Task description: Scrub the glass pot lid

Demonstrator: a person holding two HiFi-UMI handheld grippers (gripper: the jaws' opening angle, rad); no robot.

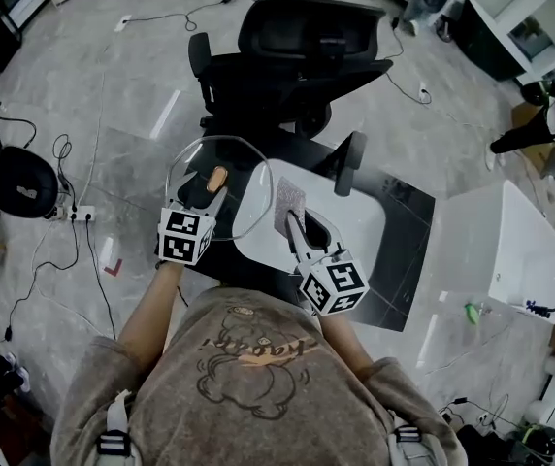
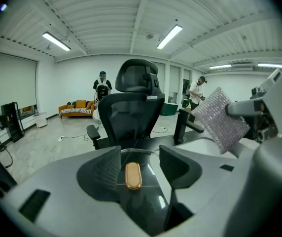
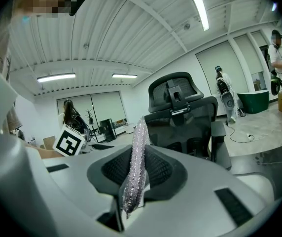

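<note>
Left gripper (image 2: 142,158) wide round lid (image 1: 217,179), right (image 3: 137,171) — pinching scrubber (image 1: 289,203)

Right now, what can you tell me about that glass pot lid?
The glass pot lid is a clear round disc with a thin metal rim and an oblong tan knob, wooden by its look, at its centre. It lies roughly flat, knob up, its right edge overlapping the white table in the head view. The left gripper holds its jaws open either side of the knob, gaps showing.
</note>
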